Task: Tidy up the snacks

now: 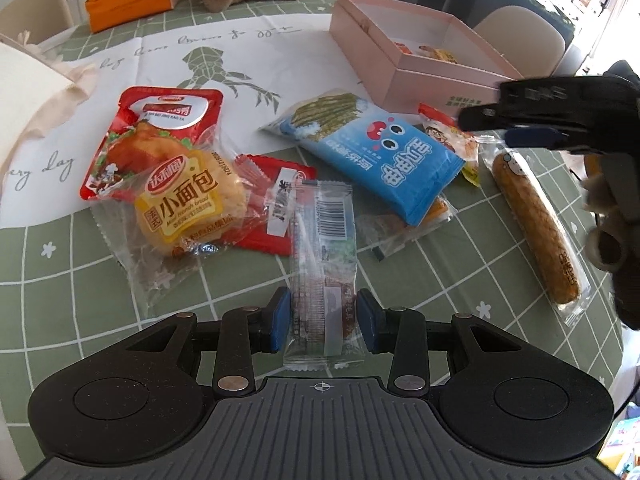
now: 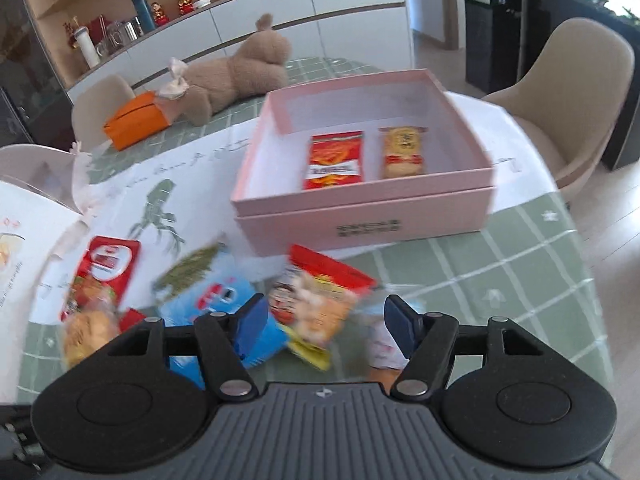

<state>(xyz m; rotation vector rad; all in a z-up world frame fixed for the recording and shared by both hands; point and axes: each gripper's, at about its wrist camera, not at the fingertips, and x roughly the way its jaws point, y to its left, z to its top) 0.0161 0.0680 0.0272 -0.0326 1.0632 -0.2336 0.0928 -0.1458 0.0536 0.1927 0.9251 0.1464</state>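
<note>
Blue pads [image 1: 280, 320] of the left claw [image 1: 322, 320] stood either side of a clear-wrapped bar [image 1: 322, 256], near its close end. The bar lay flat on the worktop [image 1: 100, 280] with its long axis running straight away from the camera, along the fingers. Its wrapper was transparent, with a barcode label at the far end and brown contents at the near end. The jaws were part open; a narrow gap showed at each pad, so the claw was released and not yet gripping.

Beyond the bar lay the snack pile: a yellow bread pack [image 1: 188, 204] over a red chicken pack [image 1: 156, 136], a red sachet [image 1: 276, 200], and a blue pack [image 1: 380, 152] lying diagonally, its long axis running from far left to near right. A sausage [image 1: 536, 232] in clear film lay to the right, its long axis running toward and away from the camera.

The right claw [image 2: 326, 320] was spread wide and held nothing. It hung over a red-and-orange cartoon pack [image 2: 320, 304], which was blurred; contact could not be judged. The blue pack [image 2: 216, 300] sat just to its left.

The pink box [image 2: 360, 224] stood open beyond the pile. Inside it lay a red pack [image 2: 335, 160] and a yellow biscuit pack [image 2: 403, 152], side by side, both with long axes pointing away from the right camera.
</note>
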